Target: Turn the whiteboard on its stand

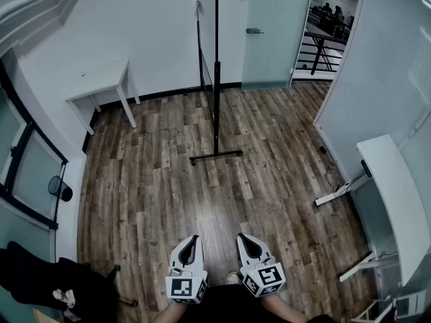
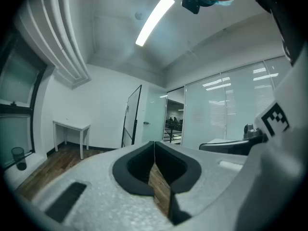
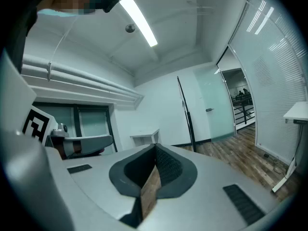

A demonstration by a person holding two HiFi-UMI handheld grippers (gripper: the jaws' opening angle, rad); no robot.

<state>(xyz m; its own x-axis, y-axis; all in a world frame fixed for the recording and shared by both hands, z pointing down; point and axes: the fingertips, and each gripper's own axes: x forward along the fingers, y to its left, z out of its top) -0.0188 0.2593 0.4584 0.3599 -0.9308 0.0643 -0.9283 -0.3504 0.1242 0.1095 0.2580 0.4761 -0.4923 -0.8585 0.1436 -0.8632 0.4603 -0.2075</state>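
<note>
I see bare wooden floor point(image 1: 168, 194) on the near side of the whiteboard point(image 1: 216, 79), open right up to its foot bar point(image 1: 215, 157), which lies low across the way. Left of the whiteboard, a small white table point(image 1: 101, 85) stands against the wall point(image 1: 161, 32), well apart. Right of the whiteboard, a long white desk point(image 1: 394, 187) and a floor cable point(image 1: 328, 163) narrow the room. The whiteboard's far end stands near the wall.

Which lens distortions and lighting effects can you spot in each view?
Head view: fisheye bows the white walls; the central black-framed whiteboard on its stand looks straight. Left gripper view: the long ceiling strip light glares; black circular vignette. Right gripper view: the frosted glass wall curves; same vignette.
</note>
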